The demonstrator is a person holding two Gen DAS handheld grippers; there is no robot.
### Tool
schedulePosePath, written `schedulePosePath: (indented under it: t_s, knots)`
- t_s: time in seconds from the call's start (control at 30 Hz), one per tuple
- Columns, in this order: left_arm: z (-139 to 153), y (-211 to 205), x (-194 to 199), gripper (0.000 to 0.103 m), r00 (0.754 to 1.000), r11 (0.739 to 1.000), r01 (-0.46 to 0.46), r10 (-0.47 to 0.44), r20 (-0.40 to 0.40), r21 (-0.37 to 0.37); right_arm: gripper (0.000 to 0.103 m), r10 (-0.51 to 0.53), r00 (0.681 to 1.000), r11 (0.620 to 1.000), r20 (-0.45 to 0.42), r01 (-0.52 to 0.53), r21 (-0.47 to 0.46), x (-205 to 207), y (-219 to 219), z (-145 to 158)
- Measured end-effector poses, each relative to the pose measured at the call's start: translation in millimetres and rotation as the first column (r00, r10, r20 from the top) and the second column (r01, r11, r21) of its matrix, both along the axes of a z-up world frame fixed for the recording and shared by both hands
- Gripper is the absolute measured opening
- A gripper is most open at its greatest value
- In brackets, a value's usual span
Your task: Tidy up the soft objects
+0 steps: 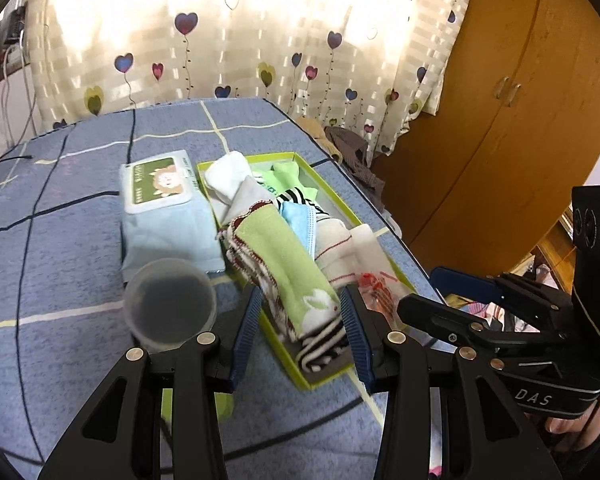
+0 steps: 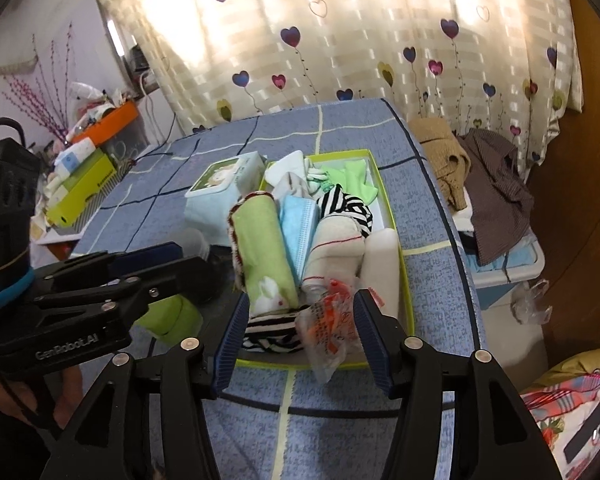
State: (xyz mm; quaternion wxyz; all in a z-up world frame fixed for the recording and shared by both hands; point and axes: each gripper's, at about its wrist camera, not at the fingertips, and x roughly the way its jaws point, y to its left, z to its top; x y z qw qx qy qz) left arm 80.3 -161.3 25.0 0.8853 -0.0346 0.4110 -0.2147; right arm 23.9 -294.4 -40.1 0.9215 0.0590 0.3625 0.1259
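A lime-green shallow box [image 1: 320, 381] lies on the blue checked sheet, packed with soft things. Among them are a green rabbit-print towel roll [image 1: 288, 264], a blue mask pack [image 1: 300, 222], a black-and-white striped sock [image 2: 346, 206] and white cloths [image 1: 226, 174]. My left gripper [image 1: 302, 324] hovers open over the box's near left corner, the roll showing between its fingers without touching them. My right gripper [image 2: 302, 336] stands open at the near end. A crinkled clear packet with red print [image 2: 330, 320] lies loose between its pads.
A wet-wipes pack [image 1: 160, 208] lies beside the box on the left, with a clear plastic cup [image 1: 170, 308] in front of it. A small lime-green object [image 2: 172, 316] lies under the left gripper. Clothes [image 2: 492, 184] are piled off the right edge, before a wooden wardrobe [image 1: 520, 120].
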Motion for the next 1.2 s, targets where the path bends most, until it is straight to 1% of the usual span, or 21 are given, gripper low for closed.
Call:
schedulePosePath:
  t_s: [0.27,0.37,0.53,0.6,0.67,0.7,0.83,1.2]
  knots:
    - [9,15,-31,0.043,0.999,0.999,-0.038,0.037,0.035,0.028,0.058,-0.008,1.0,0.999,0.014,0.009,-0.051,-23,19,4]
    - [9,20,-38,0.043,0.998,0.998,-0.052,0.051,0.033,0.038,0.059,-0.008,1.0,0.997,0.014,0.009,-0.07,-29,25,5]
    - [7,30,-48,0.043,0.998,0.997,-0.069,0.069,0.014,0.029,0.059,0.0,1.0,0.996,0.015,0.002,-0.093,-38,35,4]
    - [6,31,-51,0.043,0.997,0.996,-0.079,0.078,0.014,0.039,0.059,0.0,1.0,0.995,0.015,0.001,-0.101,-41,39,4]
    - [5,31,-57,0.043,0.995,0.993,-0.094,0.092,0.026,0.067,0.059,0.0,1.0,0.995,0.013,0.001,-0.105,-43,41,3]
    - [4,31,-58,0.043,0.995,0.992,-0.097,0.095,0.028,0.076,0.059,0.0,1.0,0.994,0.011,0.001,-0.106,-44,42,2]
    - [2,35,-63,0.043,0.996,0.994,-0.092,0.091,0.017,0.062,0.059,0.004,1.0,0.994,0.004,-0.003,-0.113,-47,45,0]
    - [4,35,-68,0.043,0.994,0.99,-0.108,0.106,0.03,0.093,0.059,0.013,1.0,0.992,0.007,-0.012,-0.126,-49,52,0]
